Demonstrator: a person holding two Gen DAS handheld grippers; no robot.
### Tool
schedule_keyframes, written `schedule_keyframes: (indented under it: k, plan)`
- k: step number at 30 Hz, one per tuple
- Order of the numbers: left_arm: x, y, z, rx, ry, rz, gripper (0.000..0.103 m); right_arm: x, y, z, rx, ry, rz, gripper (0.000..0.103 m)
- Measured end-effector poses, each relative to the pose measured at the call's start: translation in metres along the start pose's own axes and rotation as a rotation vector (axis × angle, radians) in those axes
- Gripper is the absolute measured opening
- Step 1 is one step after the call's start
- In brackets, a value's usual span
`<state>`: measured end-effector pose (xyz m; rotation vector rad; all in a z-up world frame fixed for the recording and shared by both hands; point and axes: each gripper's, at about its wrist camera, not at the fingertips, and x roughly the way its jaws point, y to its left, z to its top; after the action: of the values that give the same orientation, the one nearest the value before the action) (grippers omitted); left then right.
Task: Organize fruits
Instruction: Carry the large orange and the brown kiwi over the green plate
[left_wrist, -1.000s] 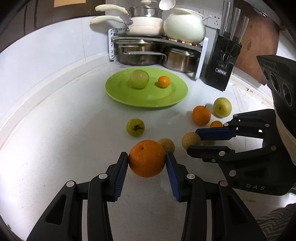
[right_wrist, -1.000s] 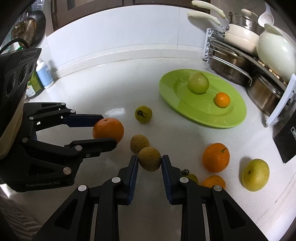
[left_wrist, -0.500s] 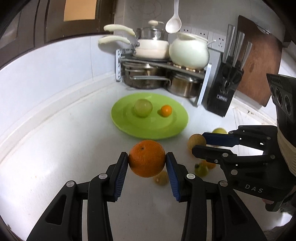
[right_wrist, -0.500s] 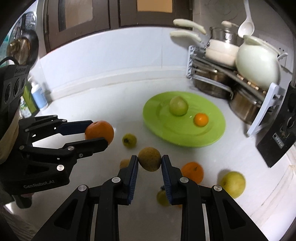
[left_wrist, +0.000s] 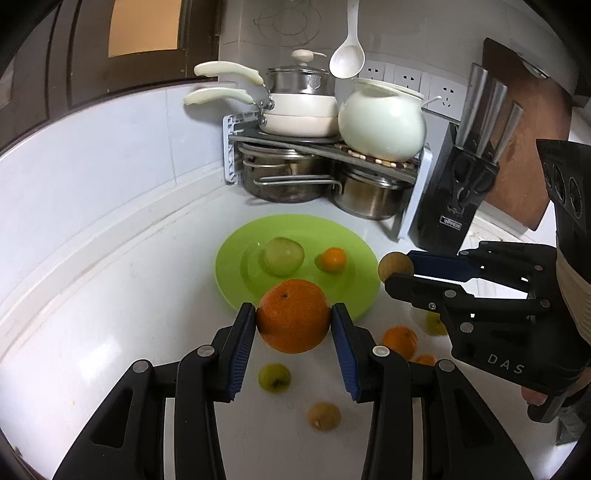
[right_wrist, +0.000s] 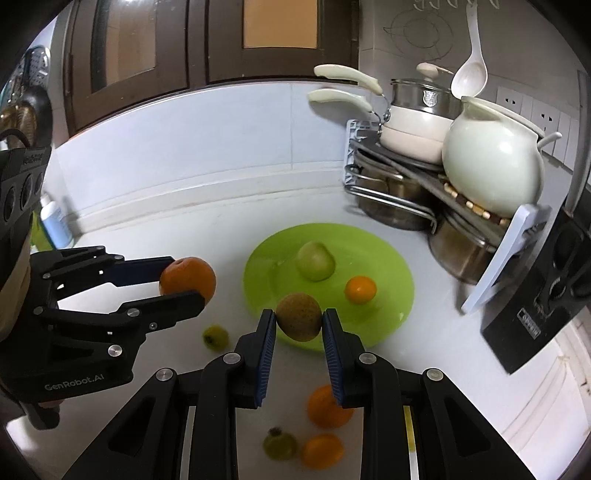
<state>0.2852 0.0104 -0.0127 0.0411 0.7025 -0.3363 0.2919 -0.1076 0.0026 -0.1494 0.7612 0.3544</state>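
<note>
Both fruits lifted off counter since earlier. My left gripper (left_wrist: 293, 325) clamps orange (left_wrist: 293, 314), right gripper (right_wrist: 299, 326) clamps brown fruit (right_wrist: 299, 315), near green plate (right_wrist: 391, 258). Lower gently, release clear of fruit already there.

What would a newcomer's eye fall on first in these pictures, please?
Most striking is the big orange clamped in the left gripper above the counter, and the brown fruit pinched in the right gripper beside it. Behind both lies the green plate, bearing a green apple and a small orange.
</note>
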Motion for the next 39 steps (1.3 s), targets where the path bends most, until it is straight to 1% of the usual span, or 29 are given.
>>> schedule_keyframes:
  k: [6,12,16,20,28,33,39]
  plan:
    - [0.021,0.007,0.020,0.000,0.022,-0.002,0.042,0.021,-0.014,0.016,0.022,0.036,0.004,0.027]
    - [0.049,0.016,0.032,-0.009,0.075,-0.007,0.042,0.048,-0.027,0.021,0.049,0.102,-0.001,0.027]
    - [0.071,0.021,0.038,-0.011,0.130,-0.018,0.042,0.065,-0.035,0.023,0.067,0.144,-0.001,0.027]
    - [0.093,0.024,0.038,-0.023,0.194,-0.035,0.042,0.080,-0.040,0.021,0.082,0.187,0.002,0.027]
    - [0.119,0.025,0.036,-0.026,0.266,-0.042,0.042,0.104,-0.049,0.013,0.125,0.258,0.013,0.027]
    - [0.129,0.023,0.034,-0.019,0.291,-0.036,0.042,0.113,-0.053,0.009,0.141,0.286,0.015,0.027]
    - [0.135,0.021,0.034,-0.010,0.306,-0.033,0.042,0.118,-0.052,0.009,0.144,0.296,0.014,0.027]
